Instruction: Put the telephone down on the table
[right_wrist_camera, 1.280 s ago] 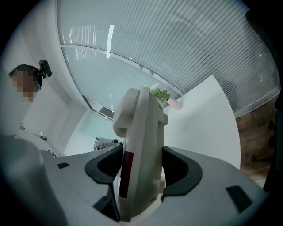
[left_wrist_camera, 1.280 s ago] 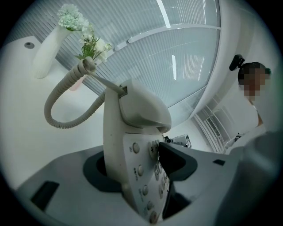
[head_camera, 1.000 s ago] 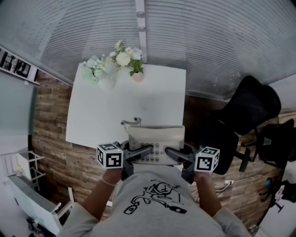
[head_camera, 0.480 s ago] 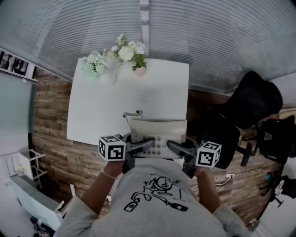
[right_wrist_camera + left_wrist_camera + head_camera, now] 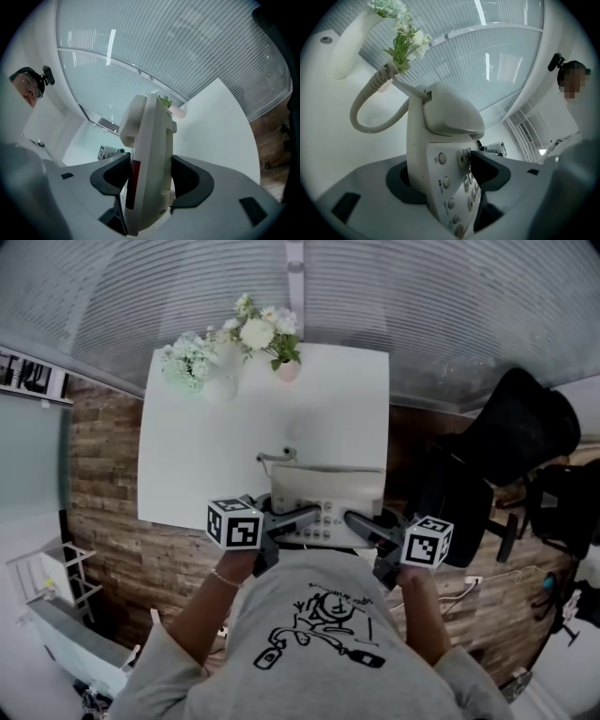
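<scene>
My left tongs (image 5: 443, 176) held the telephone (image 5: 326, 495) across its keypad, jaws beginning to open. My right tongs (image 5: 147, 180) clamped its other end. It sat at the tabletop's (image 5: 206, 456) near edge, so an early release could tip it off. Farther back stood flower vases (image 5: 253, 338), well clear.
</scene>
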A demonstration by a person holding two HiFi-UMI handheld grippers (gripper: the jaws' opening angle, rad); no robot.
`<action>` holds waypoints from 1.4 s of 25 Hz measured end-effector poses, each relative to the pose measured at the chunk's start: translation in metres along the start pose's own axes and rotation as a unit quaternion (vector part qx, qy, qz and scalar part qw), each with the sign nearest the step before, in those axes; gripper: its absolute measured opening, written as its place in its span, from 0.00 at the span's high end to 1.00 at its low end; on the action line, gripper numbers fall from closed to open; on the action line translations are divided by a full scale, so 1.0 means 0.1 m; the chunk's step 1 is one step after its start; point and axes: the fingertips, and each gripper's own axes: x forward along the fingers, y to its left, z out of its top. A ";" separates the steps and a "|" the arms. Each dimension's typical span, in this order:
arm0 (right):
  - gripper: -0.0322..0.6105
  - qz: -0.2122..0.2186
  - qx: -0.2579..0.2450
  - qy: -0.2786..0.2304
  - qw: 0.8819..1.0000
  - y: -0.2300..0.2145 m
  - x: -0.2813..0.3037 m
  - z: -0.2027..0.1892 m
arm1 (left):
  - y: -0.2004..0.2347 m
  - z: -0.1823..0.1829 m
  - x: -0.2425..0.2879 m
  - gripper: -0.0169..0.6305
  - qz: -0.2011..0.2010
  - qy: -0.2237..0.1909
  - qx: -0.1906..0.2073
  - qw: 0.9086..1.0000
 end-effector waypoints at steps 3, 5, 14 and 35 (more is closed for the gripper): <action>0.50 -0.005 0.008 -0.005 1.000 -0.10 0.05 -0.01 | 0.12 -0.01 0.04 0.53 0.001 0.010 -0.001 1.000; 0.50 -0.008 0.014 -0.005 1.000 -0.16 0.09 -0.03 | 0.19 -0.02 0.06 0.53 0.002 0.015 -0.004 1.000; 0.51 -0.020 0.028 -0.010 0.999 -0.40 0.19 -0.03 | 0.48 -0.04 0.17 0.50 0.009 0.020 -0.013 1.000; 0.51 -0.028 0.067 -0.014 0.997 -1.07 0.41 -0.14 | 1.22 -0.23 0.44 0.38 0.093 0.041 -0.010 0.995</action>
